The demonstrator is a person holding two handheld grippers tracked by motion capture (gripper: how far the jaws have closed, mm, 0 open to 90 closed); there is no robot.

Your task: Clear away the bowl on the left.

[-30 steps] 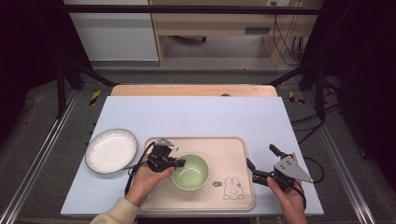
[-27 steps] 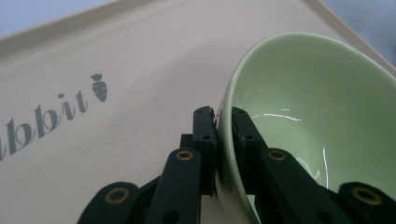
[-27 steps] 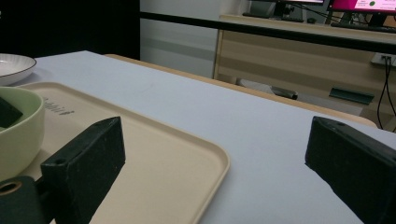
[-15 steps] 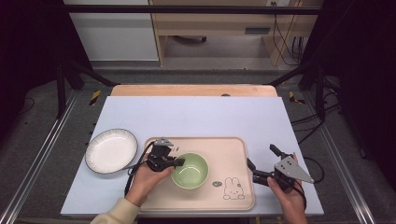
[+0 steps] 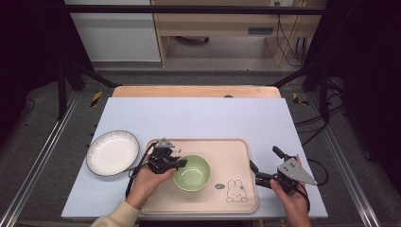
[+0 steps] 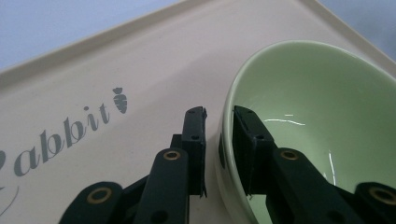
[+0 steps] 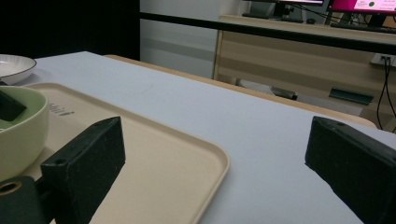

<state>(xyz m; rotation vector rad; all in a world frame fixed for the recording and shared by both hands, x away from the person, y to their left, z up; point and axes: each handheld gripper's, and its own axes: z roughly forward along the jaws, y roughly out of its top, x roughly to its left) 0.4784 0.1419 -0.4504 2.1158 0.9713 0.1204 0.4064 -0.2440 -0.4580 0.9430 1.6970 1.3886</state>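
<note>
Green bowl sits on the beige tray, its rim between the left tool's jaws, which have just been opening; the outer pad stands clear, so the bowl is likely being released. Next, lift that tool away. Right tool hovers wide open, empty, beside the tray on the desk.

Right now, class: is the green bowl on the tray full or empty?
Empty. In the left gripper view the green bowl's glossy inside shows bare, with only light reflections; the high view also shows nothing inside it as it sits on the tray.
</note>
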